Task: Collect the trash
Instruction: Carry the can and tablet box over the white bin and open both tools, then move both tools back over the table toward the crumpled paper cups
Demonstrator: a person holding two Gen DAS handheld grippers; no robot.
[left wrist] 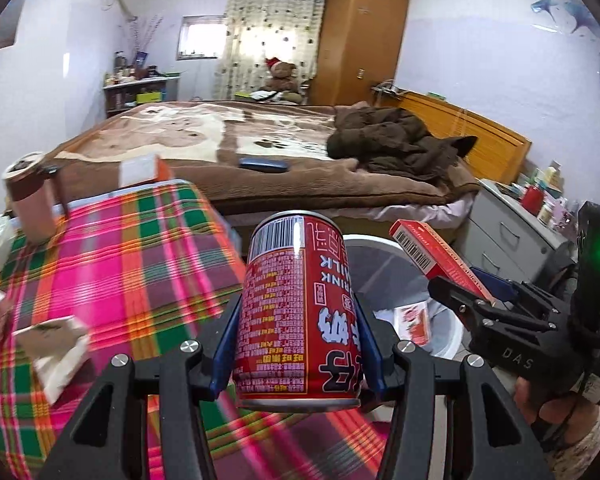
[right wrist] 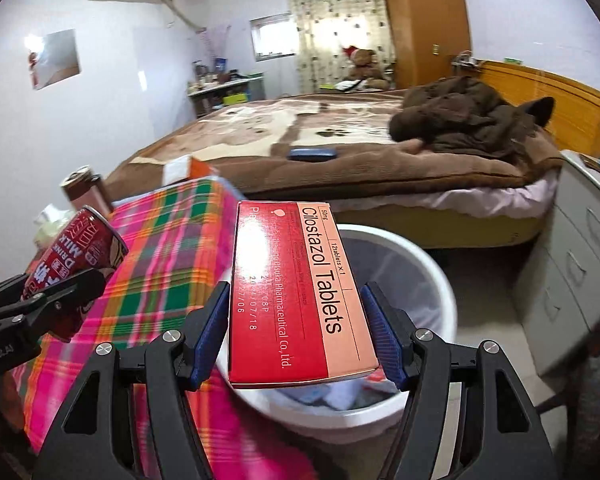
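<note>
- Gripping a red milk can (left wrist: 300,312), your left gripper (left wrist: 296,344) clamps it between the blue pads, beside the plaid-covered table (left wrist: 112,264).
- Your right gripper (right wrist: 300,336) is closed on a red tablet box (right wrist: 296,292), held above the white bin (right wrist: 428,264).

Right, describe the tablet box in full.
The tablet box is a flat rectangular carton, cardboard by the look of it, red with a pale pink band printed "Cilostazol Tablets" in dark letters and a barcode on one end flap. It looks closed and undented. The right gripper holds it by its long edges between blue pads, and it sticks out forward from them. It hangs in the air over the rim of the white bin, beside the plaid table. Only the pads touch it.
</note>
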